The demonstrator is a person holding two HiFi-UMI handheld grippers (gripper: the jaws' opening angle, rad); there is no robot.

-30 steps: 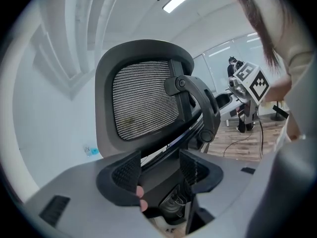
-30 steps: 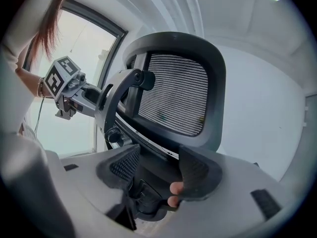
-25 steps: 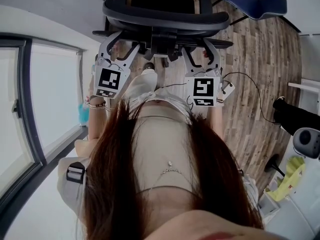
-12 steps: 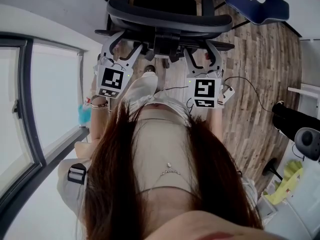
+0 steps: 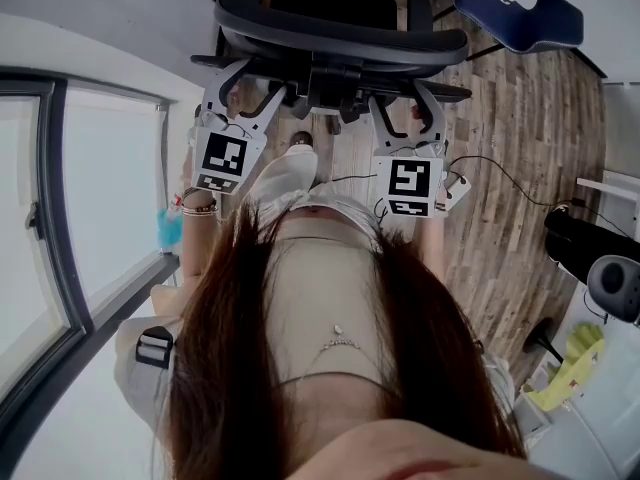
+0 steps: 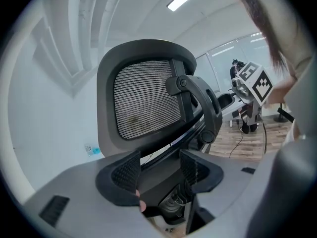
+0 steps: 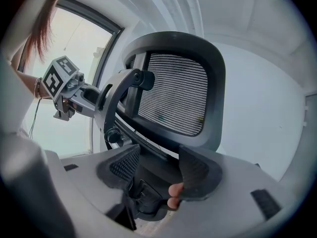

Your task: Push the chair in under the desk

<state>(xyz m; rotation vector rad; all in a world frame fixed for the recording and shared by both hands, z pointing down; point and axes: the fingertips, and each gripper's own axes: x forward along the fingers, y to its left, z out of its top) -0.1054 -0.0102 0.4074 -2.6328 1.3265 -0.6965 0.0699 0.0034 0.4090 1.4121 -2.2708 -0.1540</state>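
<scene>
Left gripper and right gripper are held with jaws apart, each pair placed at the dark rear frame of the chair and clamped on nothing. The chair is stood straight ahead, its back turned to the person. It is judged bulky yet easily rolled. The mesh would give, so the stiff frame is best pushed. Plank flooring is seen underfoot, crossed by a cable, with glazing at left. No desk can be made out.

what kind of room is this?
Probably an office: a mesh-backed chair, a big window, and what looks like a blue seat on a wood-look floor.
</scene>
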